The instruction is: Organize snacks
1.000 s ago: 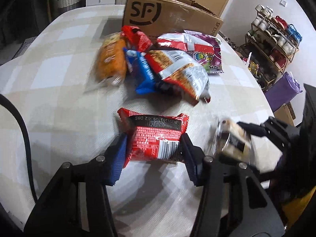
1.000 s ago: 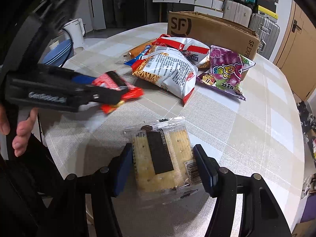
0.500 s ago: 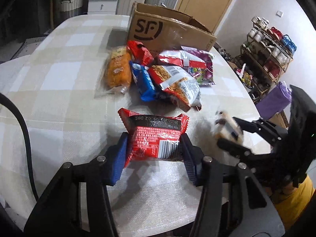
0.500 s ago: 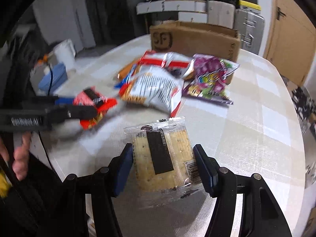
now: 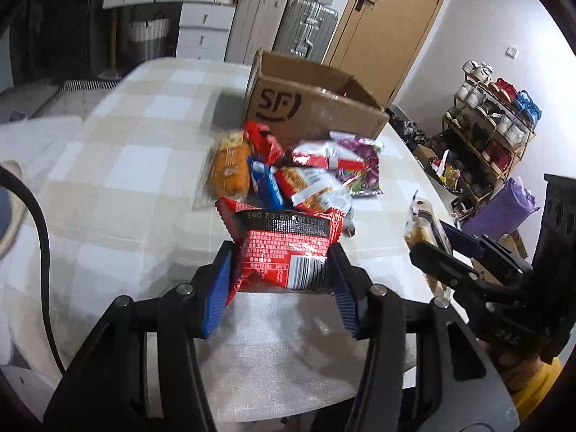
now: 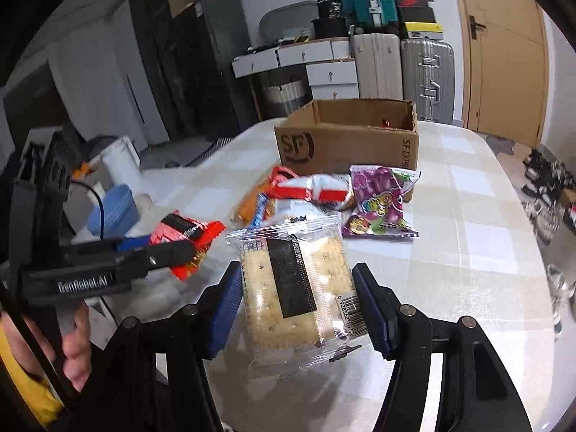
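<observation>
The open cardboard box (image 6: 345, 144) at the table's (image 5: 136, 165) far side reads "SF" and "SF EXPRESS", with crinkly snack bags (image 5: 309, 176) heaped before it. The left gripper (image 5: 280, 273), marked "GenRobot.AI", clamps a red foil packet (image 5: 284, 248) above the checked cloth; the right gripper (image 6: 298, 298), angled downward, clamps a clear-wrapped cracker pack (image 6: 295, 288).

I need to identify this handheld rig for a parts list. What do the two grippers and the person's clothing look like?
Both the left gripper and right gripper are black linkage frames with silver pivot screws and ribbed blue pads. White "GenRobot.AI" lettering marks the left one's side. A black cable trails beside it. Clothing is yellow.
</observation>
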Available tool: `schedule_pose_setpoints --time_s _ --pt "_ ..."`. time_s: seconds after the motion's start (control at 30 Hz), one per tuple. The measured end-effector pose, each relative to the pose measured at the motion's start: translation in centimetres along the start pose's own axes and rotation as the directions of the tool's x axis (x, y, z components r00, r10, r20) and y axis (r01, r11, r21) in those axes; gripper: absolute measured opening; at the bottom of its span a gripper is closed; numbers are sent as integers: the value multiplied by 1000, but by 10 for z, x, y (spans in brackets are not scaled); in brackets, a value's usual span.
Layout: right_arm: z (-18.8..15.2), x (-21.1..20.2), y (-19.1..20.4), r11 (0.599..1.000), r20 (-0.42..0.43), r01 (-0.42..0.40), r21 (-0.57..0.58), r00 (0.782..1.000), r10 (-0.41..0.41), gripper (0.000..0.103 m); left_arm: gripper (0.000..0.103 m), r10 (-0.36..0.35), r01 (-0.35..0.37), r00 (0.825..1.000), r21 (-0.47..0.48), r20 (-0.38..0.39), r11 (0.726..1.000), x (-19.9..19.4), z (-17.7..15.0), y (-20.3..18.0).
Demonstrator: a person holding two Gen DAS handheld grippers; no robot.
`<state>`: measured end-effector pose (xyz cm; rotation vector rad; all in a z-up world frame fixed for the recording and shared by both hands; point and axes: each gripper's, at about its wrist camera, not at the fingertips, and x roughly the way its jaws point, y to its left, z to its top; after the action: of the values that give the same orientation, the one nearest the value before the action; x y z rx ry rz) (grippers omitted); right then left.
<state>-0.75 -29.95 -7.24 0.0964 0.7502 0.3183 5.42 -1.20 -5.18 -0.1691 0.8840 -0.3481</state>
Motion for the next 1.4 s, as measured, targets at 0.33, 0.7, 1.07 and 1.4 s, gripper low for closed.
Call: schedule_pose_setpoints --time_s 0.33,0.7,1.07,1.4 --pt "25 -24 1 996 58 -18 85 998 13 62 49 49 -50 997 11 66 999 -43 17 -9" --pt "86 -64 17 1000 151 -20 23 988 16 62 49 59 -64 988 31 141 997 -81 59 -24" --pt "154 -61 9 1000 191 4 19 982 -7 62 49 50 -64 984 78 168 995 -87 125 -43" --pt "214 -13 -26 996 157 43 76 986 -55 62 49 92 -106 987 109 129 988 -30 205 -52"
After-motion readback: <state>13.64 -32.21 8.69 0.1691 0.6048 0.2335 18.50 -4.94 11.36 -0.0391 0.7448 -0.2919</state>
